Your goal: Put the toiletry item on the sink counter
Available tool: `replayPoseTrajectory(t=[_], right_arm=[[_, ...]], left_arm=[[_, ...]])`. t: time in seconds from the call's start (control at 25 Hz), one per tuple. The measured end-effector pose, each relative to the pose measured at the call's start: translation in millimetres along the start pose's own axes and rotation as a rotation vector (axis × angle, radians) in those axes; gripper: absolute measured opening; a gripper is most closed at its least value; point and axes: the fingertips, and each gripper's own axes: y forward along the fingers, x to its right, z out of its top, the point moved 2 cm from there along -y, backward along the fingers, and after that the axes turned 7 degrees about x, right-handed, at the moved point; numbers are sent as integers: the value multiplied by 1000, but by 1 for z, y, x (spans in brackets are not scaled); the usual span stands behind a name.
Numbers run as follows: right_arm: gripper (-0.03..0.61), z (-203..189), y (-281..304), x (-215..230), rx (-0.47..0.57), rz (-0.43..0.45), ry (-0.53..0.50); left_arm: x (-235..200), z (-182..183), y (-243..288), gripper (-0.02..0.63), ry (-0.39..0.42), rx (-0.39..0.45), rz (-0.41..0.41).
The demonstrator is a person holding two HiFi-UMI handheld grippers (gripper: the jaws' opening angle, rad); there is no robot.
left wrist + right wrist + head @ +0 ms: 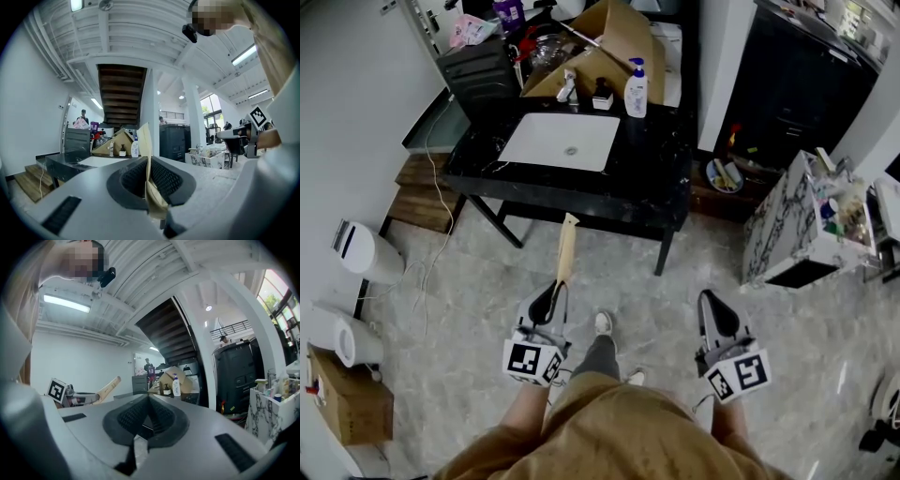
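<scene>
My left gripper (555, 292) is shut on the lower end of a flat tan toiletry tube (567, 246), which points ahead toward the black sink counter (652, 164). In the left gripper view the tube (145, 140) stands on edge, pinched between the closed jaws (149, 174). The counter is well ahead of both grippers and holds a white basin (562, 141), a faucet (569, 87), a small dark bottle (602, 94) and a white pump bottle (636, 89). My right gripper (719, 311) hangs level with the left one, shut and with nothing in it (149, 411). The tube (107, 385) also shows at the left of the right gripper view.
A cardboard box (609, 42) stands behind the counter. A marble-patterned cabinet (792, 230) with clutter is at the right. White appliances (366, 251) and a cardboard box (347, 398) sit along the left wall. A wooden step (417, 192) lies left of the counter's legs.
</scene>
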Motion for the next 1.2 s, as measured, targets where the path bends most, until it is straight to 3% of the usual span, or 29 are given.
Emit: replayPoseTrajectory(t=[0.32, 0.56, 0.76, 0.88, 1.2], right_arm=[[3, -10, 76, 45, -25, -45, -14], [3, -4, 192, 82, -40, -56, -48], [3, 3, 275, 94, -39, -88, -48], [3, 7, 296, 104, -47, -129, -43], [3, 7, 319, 144, -76, -203, -47]], left_arm=[[-33, -29, 104, 20, -55, 5, -69], [-89, -25, 218, 20, -60, 30, -138], [-139, -38, 286, 20, -98, -2, -197], [-156, -47, 319, 20, -104, -36, -234], [-148, -51, 376, 20, -152, -13, -298]])
